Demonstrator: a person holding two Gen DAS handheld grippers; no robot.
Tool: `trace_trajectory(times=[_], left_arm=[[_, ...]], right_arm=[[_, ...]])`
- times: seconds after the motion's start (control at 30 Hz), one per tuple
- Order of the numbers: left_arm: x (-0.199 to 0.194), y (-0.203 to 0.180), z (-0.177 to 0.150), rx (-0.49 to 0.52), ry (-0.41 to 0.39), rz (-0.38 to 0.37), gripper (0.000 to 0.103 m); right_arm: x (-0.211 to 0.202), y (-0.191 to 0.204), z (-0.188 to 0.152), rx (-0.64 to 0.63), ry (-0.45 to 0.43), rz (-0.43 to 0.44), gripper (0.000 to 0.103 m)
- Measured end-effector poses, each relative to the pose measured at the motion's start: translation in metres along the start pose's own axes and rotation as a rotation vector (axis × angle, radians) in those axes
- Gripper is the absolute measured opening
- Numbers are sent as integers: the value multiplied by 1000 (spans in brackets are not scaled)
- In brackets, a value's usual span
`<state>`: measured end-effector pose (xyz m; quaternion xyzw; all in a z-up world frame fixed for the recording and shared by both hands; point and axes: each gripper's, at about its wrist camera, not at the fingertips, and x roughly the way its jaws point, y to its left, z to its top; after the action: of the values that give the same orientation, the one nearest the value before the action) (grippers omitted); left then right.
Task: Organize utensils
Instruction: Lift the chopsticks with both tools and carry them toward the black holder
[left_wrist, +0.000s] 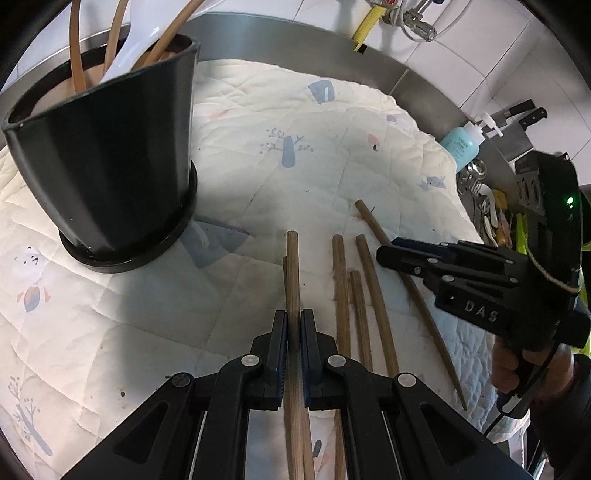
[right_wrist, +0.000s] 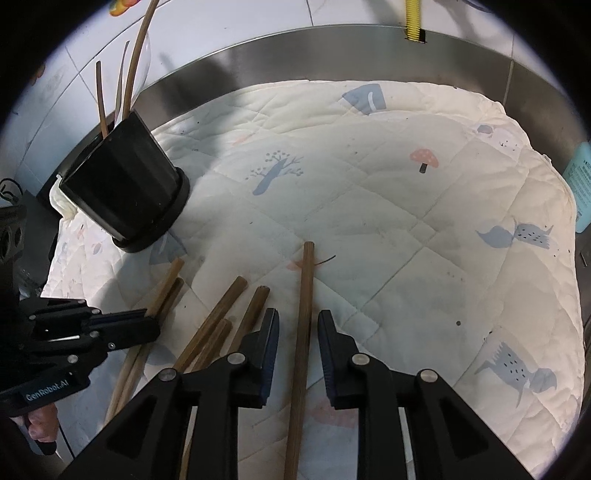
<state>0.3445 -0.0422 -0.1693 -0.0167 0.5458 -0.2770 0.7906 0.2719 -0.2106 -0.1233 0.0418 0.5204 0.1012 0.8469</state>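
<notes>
Chopsticks lie scattered on a cream quilted cloth (left_wrist: 258, 122) printed with blue trees and animals, spread over a steel counter (left_wrist: 280, 40) with a raised back edge. Black utensil holder (left_wrist: 107, 162) stands on the cloth at about 10 o'clock in both wrist views, some sticks and a white utensil already upright inside it. Left gripper (left_wrist: 294, 332) sits low at 6 o'clock in its own view, jaws drawn narrow and clamped on a pair of chopsticks (left_wrist: 292, 273) that run straight up toward 12 o'clock, one lying just behind the other. Right gripper (right_wrist: 297, 325) has its jaws part-way apart, straddling a single chopstick (right_wrist: 306, 295); pads stand clear of the wood on both sides, stick resting on the cloth. That stick points toward 12 o'clock in the right wrist view. Three loose chopsticks (left_wrist: 364, 302) lie close together on the cloth between the two grippers, at roughly 5 o'clock from the holder. Blue soap bottle (left_wrist: 461, 142) stands off the cloth's edge at 2 o'clock in the left wrist view, with knife handles (left_wrist: 524, 110) on the wall just beyond.
</notes>
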Motion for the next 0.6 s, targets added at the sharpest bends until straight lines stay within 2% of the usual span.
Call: trace_trajectory(times=[0.27,0.3,0.33,0.6], left_arm=[[7,2,4,-15,24,1,7],[7,2,4,-14,24,1,7],[7,2,4,-13,24,1,7],[8,5,9,-36,24,2,8]], right_arm=[[11,2,0,-9,11,-11,22],[13,3,0,-16,12,-26,13],[13,3,-1,-22,13,-35,11],[5,5,-2,-31,-2,-21,10]])
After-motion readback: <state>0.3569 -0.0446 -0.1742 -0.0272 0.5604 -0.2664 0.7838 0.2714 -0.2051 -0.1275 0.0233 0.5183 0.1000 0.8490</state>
